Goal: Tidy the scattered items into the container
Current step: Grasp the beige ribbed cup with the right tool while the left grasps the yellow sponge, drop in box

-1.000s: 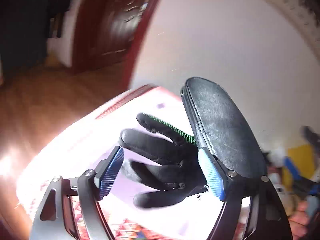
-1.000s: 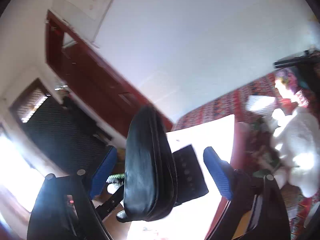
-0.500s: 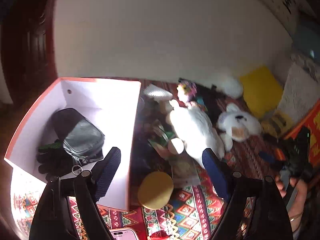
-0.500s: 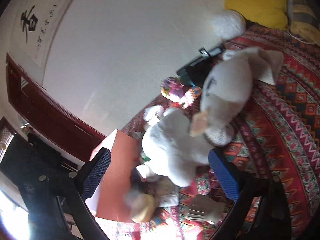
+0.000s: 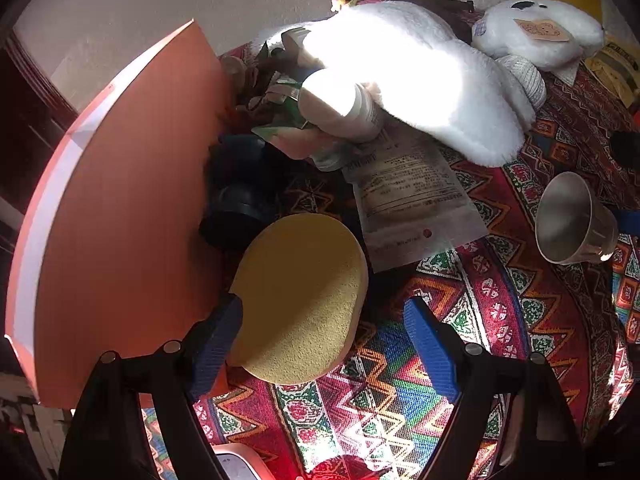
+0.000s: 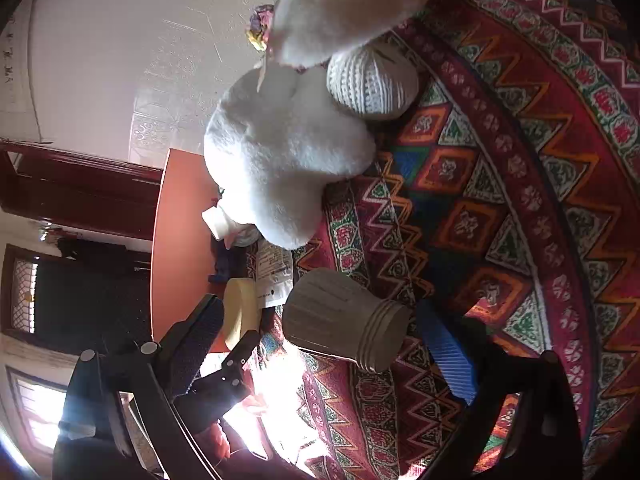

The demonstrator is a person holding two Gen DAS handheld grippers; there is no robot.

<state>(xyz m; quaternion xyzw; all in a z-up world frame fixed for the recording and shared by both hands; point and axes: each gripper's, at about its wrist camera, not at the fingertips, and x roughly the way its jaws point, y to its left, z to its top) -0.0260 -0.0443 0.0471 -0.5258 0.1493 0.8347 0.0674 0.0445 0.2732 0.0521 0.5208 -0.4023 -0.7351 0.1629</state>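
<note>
1. Left of the left gripper (image 5: 322,344), just outside its left pad: the orange container (image 5: 120,216), seen from outside as a tall flat wall, standing on the patterned rug (image 5: 400,392).
2. Between the left gripper's jaws, close against the left pad and well clear of the right one: a round yellow sponge (image 5: 300,300), tilted up on its edge. Jaws wide apart, having just opened a little further, pressing on nothing.
3. Ahead of those jaws: a dark blue object in shadow (too dark to name), a white printed pouch (image 5: 408,200) lying flat, a white bottle (image 5: 340,104), and a big white plush toy (image 5: 420,80) lying over the pile.
4. Right of the left gripper, well apart: a metal cup (image 5: 572,220) on its side, mouth towards the camera.
5. In the right wrist view, between the jaws of the right gripper (image 6: 324,340): the same cup (image 6: 344,320), lying on the rug, nearer the right pad, with neither pad clearly touching it. Jaws spread wide, having just been opening.
6. Ahead of the right jaws: the plush toy and a ball of white yarn (image 6: 372,80), touching each other.
</note>
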